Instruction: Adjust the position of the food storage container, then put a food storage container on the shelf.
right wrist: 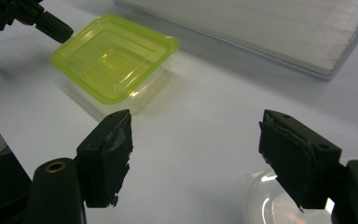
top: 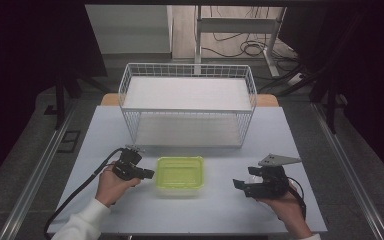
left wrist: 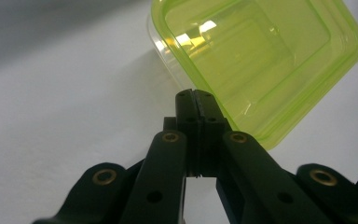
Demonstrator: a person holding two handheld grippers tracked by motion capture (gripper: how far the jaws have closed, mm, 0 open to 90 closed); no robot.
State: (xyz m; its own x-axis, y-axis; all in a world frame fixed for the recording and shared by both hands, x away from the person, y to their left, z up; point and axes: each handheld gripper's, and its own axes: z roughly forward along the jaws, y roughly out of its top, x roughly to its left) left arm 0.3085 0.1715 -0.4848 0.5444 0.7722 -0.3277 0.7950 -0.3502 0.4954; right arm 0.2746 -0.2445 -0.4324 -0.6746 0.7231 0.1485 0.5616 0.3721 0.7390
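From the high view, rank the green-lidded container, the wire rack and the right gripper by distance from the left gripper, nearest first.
1. Green-lidded container: just right of the left gripper, whose shut tips sit at its left edge.
2. Wire rack: behind, toward the table's far side.
3. Right gripper: across the container, at the table's right, jaws open.

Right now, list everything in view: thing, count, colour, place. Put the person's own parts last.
Container: one, clear box with a green lid on, table centre, between the grippers.
Wire rack: one, white, two shelves, far side of the table.
Clear plastic piece: one, transparent, under the right gripper; what it is, unclear.
Table: one, pale grey-white top.
Cables: several, dark, on the floor beyond the table.
Left gripper: one, black, jaws shut, tips at the lid's left edge.
Right gripper: one, black, jaws wide open, nothing between.
Hands: two, one on each gripper.
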